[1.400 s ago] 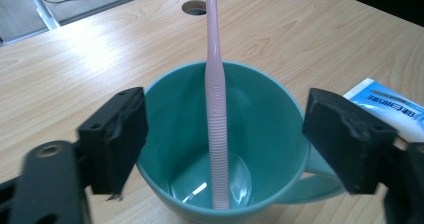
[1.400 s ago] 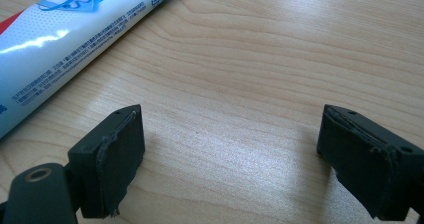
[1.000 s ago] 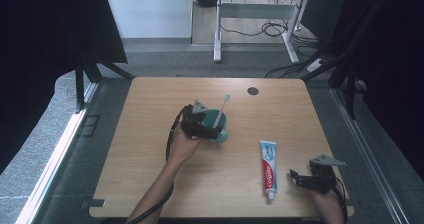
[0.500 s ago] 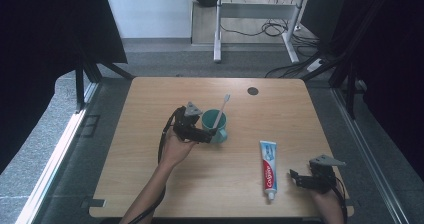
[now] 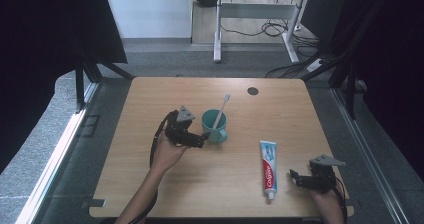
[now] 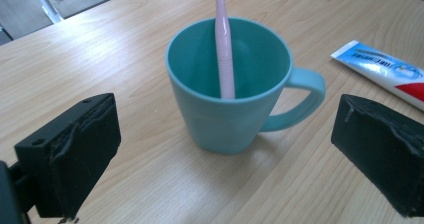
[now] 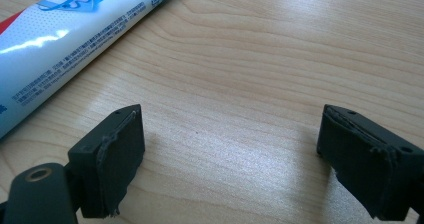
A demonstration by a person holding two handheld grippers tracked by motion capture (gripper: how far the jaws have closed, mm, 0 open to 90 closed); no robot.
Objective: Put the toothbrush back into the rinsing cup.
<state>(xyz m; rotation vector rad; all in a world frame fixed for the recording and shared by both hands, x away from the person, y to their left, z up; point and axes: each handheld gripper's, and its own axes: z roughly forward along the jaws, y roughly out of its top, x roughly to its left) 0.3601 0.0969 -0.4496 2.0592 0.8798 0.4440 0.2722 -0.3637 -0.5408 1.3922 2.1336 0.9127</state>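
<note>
A teal mug point(image 5: 215, 127) stands upright mid-table with a pink toothbrush point(image 5: 221, 111) leaning inside it. My left gripper point(image 5: 201, 137) sits just left of the mug, open, with its jaws apart from the mug's sides. In the left gripper view the mug point(image 6: 230, 109) stands ahead between the wide jaws, handle to the right, with the toothbrush point(image 6: 223, 49) in it. A white and blue toothpaste tube point(image 5: 268, 166) lies flat at the front right. My right gripper point(image 5: 296, 178) rests open just right of the tube's cap end, holding nothing; the tube point(image 7: 75, 29) lies beyond its left jaw.
A dark round cable hole point(image 5: 252, 90) sits near the table's far edge. The wooden table point(image 5: 150, 184) is bare at the front left. Beyond the far edge are desk legs and cables on the floor.
My left gripper has let go of the mug and drawn back to the left, leaving it standing with the toothbrush inside. The right gripper has not moved.
</note>
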